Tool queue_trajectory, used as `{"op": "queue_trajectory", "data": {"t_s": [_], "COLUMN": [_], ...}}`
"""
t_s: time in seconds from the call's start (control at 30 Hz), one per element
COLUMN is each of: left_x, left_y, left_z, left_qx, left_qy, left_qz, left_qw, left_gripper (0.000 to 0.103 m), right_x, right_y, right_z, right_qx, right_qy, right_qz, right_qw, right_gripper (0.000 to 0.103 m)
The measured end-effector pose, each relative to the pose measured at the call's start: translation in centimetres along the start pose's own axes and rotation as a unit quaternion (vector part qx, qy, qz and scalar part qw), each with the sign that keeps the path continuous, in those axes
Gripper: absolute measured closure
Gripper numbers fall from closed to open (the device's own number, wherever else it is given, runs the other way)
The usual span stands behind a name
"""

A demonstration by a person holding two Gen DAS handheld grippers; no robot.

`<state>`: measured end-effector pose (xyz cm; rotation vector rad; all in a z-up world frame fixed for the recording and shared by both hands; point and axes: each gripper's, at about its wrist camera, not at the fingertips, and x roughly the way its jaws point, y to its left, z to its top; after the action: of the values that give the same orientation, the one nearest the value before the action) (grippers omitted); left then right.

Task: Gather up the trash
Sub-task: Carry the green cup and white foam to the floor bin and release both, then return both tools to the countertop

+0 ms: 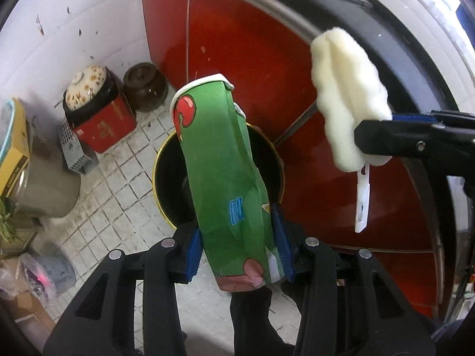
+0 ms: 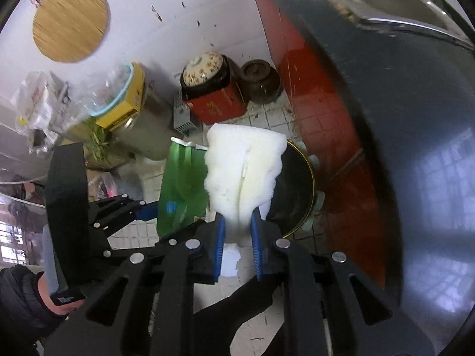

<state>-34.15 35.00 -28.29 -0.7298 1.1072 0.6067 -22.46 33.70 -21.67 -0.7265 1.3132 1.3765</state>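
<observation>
My left gripper point(image 1: 237, 249) is shut on a crushed green carton point(image 1: 221, 175) and holds it above a black bin with a yellow rim point(image 1: 158, 163) on the tiled floor. My right gripper point(image 2: 237, 246) is shut on a white foam piece point(image 2: 240, 169) with a white plastic strip point(image 1: 362, 204) hanging from it, just right of the carton and above the bin point(image 2: 308, 178). The carton also shows in the right wrist view point(image 2: 181, 184), with the left gripper point(image 2: 139, 210) behind it.
Red cabinet doors point(image 1: 252, 44) stand behind the bin under a dark counter edge point(image 2: 400, 118). A red box with a flowered pot point(image 1: 101, 118), a brown jar point(image 1: 145, 86), a grey pot point(image 1: 44, 184) and bags point(image 1: 38, 279) crowd the floor to the left.
</observation>
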Motion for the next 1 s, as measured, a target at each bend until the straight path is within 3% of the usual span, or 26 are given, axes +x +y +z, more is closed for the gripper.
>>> {"op": "queue_trajectory", "data": {"t_s": [0.07,0.1,0.13,0.17,0.2,0.23,0.47,0.67,0.8,0.9,0.97,1.0], "left_x": [0.5,0.6,0.9,1.1,1.2,1.3,-0.1,-5.9,-10.9,-12.9,-13.5,-13.7], "left_y": [0.7,0.8,1.0,1.1,1.2,1.6,2.3,-2.4,-9.9,-17.8,-24.3,-26.6], "left_z": [0.0,0.0,0.3,0.3,0.3,0.4,0.6,1.7,3.7,5.5,6.7,6.9], "left_qx": [-0.004,-0.003,-0.001,-0.001,-0.004,-0.010,-0.026,0.022,0.084,0.155,0.217,0.238], "left_qy": [-0.001,-0.003,-0.006,-0.005,-0.004,-0.007,-0.016,-0.045,-0.086,-0.104,-0.103,-0.105], "left_qz": [0.000,-0.001,0.003,0.009,0.015,0.018,0.022,0.047,0.025,-0.015,-0.054,-0.066], "left_qw": [1.0000,1.0000,1.0000,0.9999,0.9999,0.9998,0.9993,0.9977,0.9925,0.9823,0.9691,0.9634], "left_gripper": [0.061,0.060,0.054,0.038,0.031,0.025,0.025,0.016,0.010,0.010,0.010,0.010], "right_x": [1.0,1.2,1.7,1.9,1.8,1.8,-1.9,-12.4,-21.5,-27.4,-31.2,-32.3], "right_y": [0.3,-0.1,-0.2,-0.1,-0.4,-0.2,-1.1,-5.1,-10.7,-15.3,-18.5,-19.6], "right_z": [0.8,0.8,1.3,1.6,1.4,1.6,0.7,-3.2,-8.7,-14.2,-18.9,-20.4], "right_qx": [0.000,0.002,0.003,0.002,-0.001,-0.007,0.005,0.053,0.141,0.228,0.294,0.311], "right_qy": [0.006,0.010,0.012,0.017,0.017,0.014,-0.007,-0.100,-0.179,-0.220,-0.244,-0.249], "right_qz": [-0.002,0.000,0.001,0.003,0.001,-0.005,0.007,-0.038,-0.107,-0.168,-0.202,-0.210], "right_qw": [1.000,1.000,1.000,1.000,1.000,1.000,1.000,0.993,0.968,0.934,0.902,0.893], "right_gripper": [0.086,0.081,0.068,0.057,0.037,0.032,0.032,0.019,0.014,0.012,0.012,0.012]}}
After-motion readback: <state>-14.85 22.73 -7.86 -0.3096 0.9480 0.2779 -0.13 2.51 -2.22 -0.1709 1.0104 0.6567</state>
